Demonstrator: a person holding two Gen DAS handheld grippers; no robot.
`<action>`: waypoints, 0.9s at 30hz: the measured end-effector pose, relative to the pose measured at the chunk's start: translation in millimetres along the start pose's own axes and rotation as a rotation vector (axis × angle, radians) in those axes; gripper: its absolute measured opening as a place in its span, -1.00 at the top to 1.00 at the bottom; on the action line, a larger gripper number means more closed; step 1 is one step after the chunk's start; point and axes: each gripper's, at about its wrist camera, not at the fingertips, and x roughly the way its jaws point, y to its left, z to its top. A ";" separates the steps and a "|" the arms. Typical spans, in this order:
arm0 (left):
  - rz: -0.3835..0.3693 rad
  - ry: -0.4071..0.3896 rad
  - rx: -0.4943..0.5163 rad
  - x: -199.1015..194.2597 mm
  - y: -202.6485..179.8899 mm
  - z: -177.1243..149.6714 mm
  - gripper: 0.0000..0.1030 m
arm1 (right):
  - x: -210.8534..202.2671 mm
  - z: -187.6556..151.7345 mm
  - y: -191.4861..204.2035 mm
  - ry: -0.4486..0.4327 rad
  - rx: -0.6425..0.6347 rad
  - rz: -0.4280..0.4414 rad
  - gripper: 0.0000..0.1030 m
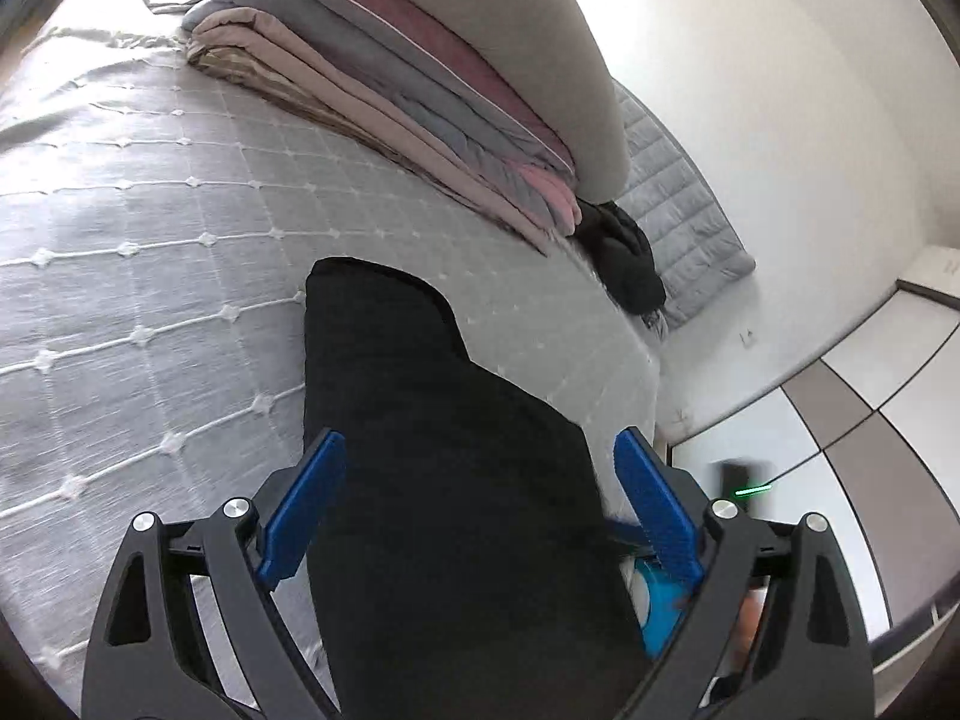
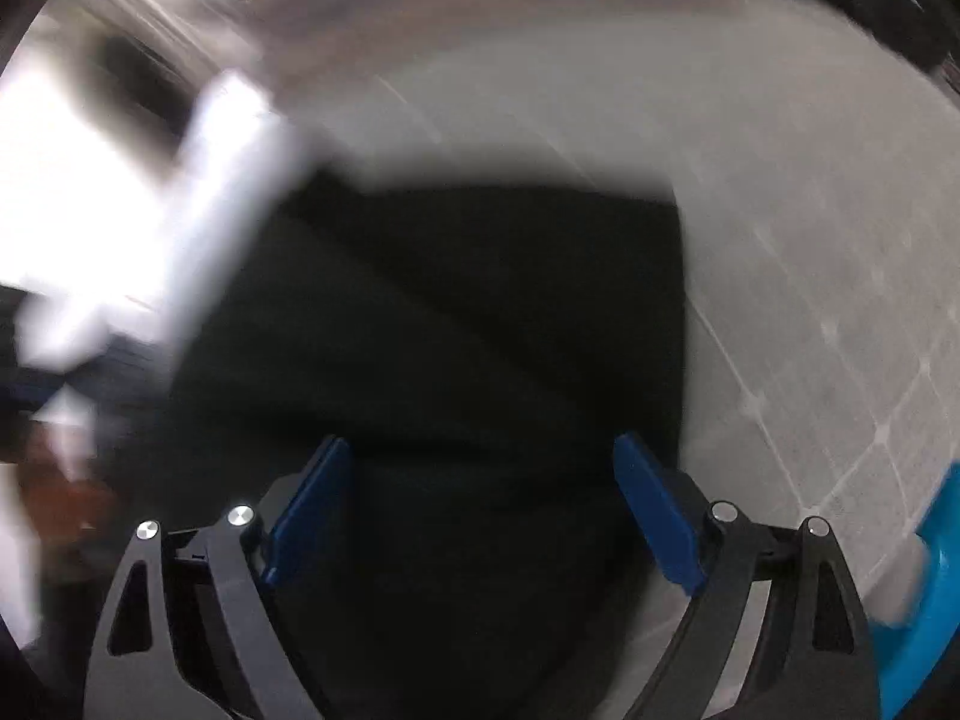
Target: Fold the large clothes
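Left wrist view is the sharp one, though the black fabric garment [image 1: 444,450] runs off the bottom edge, so its near end is cut off. It lies as a long strip on the grey quilted bedspread with white stitched diamonds [image 1: 150,240], long axis running straight away from the camera, far end rounded and pointing up toward the stack of folded pink, grey and beige blankets [image 1: 384,102]. Left of the garment the bedspread is bare for a good stretch. Right of the garment the bed edge drops off close by to the white and grey tiled floor [image 1: 852,420], and a dark crumpled cloth [image 1: 624,258] sits just beyond the stack at that edge. The left gripper [image 1: 480,450] has its blue fingers [image 1: 312,498] spread wide, one each side of the garment, not pinching it.

Right wrist view is badly motion-blurred. The same garment [image 2: 480,330] fills the middle as a dark mass with soft edges, bedspread [image 2: 810,240] to its right; the stuff left of the garment is just bright smears I can't identify. The right gripper [image 2: 480,450] is also spread apart, blue fingers [image 2: 654,504] straddling the cloth; whether they touch it I can't tell.
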 end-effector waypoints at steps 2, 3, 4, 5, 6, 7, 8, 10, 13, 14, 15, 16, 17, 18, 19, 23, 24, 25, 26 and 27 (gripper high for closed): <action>-0.002 0.006 -0.014 3.5 13.1 -5.3 -0.69 | 6.1 2.7 -14.4 -0.009 0.066 0.064 -0.82; 0.039 0.025 -0.063 8.1 23.3 -7.7 -0.69 | -1.0 4.1 -14.8 -0.018 0.080 0.073 -0.82; 0.049 0.041 -0.114 4.6 33.0 -7.9 -0.69 | -14.9 5.1 -11.3 -0.046 0.087 0.088 -0.82; 0.010 0.051 -0.164 4.8 40.5 -6.4 -0.69 | -32.2 3.1 -4.9 -0.077 0.072 0.124 -0.82; -0.008 0.052 -0.165 4.0 41.1 -4.0 -0.69 | -51.7 -2.3 4.0 -0.102 0.035 0.185 -0.82; 0.007 0.042 -0.148 0.8 37.9 -3.5 -0.69 | -62.2 -9.7 8.8 -0.120 0.009 0.216 -0.82; 0.021 0.019 -0.119 -4.6 31.8 -2.3 -0.69 | -76.7 -20.3 16.8 -0.124 -0.023 0.281 -0.82; 0.002 0.002 -0.078 -10.3 20.7 -2.1 -0.70 | -85.2 -40.7 26.8 -0.051 -0.062 0.475 -0.83; 0.000 0.006 -0.056 -8.9 11.1 -4.4 -0.71 | -71.1 -74.2 34.9 0.175 -0.104 0.557 -0.84; 0.002 0.017 -0.059 -6.0 10.0 -5.6 -0.71 | -61.6 -90.2 30.3 0.222 -0.123 0.484 -0.84; 0.002 0.030 -0.064 -2.6 9.9 -6.7 -0.71 | -52.9 -97.0 26.8 0.244 -0.130 0.445 -0.83; 0.002 0.038 -0.068 -0.7 11.0 -7.3 -0.71 | -52.2 -102.4 22.5 0.242 -0.128 0.443 -0.83; 0.004 0.045 -0.070 1.1 11.3 -8.6 -0.71 | -57.6 -103.9 16.7 0.225 -0.105 0.462 -0.82; 0.008 0.046 -0.066 1.2 10.7 -9.6 -0.71 | -71.6 -103.9 8.3 0.185 -0.064 0.501 -0.82; 0.011 0.045 -0.063 0.9 11.1 -10.6 -0.71 | -84.6 -105.9 3.3 0.141 -0.053 0.527 -0.82; 0.011 0.050 -0.058 -0.1 12.6 -10.9 -0.71 | -110.2 -120.7 -20.4 0.113 -0.036 0.562 -0.82; 0.013 0.051 -0.063 0.8 14.1 -10.4 -0.71 | -111.8 -121.5 -21.0 0.137 -0.032 0.554 -0.82; 0.011 0.052 -0.070 1.4 15.6 -10.2 -0.71 | -111.5 -125.6 -26.7 0.148 -0.027 0.557 -0.82; 0.005 0.057 -0.082 2.7 17.2 -10.1 -0.71 | -110.8 -134.3 -31.9 0.159 -0.019 0.579 -0.83; 0.002 0.062 -0.093 4.3 18.7 -10.4 -0.71 | -109.2 -138.3 -35.0 0.160 -0.014 0.603 -0.83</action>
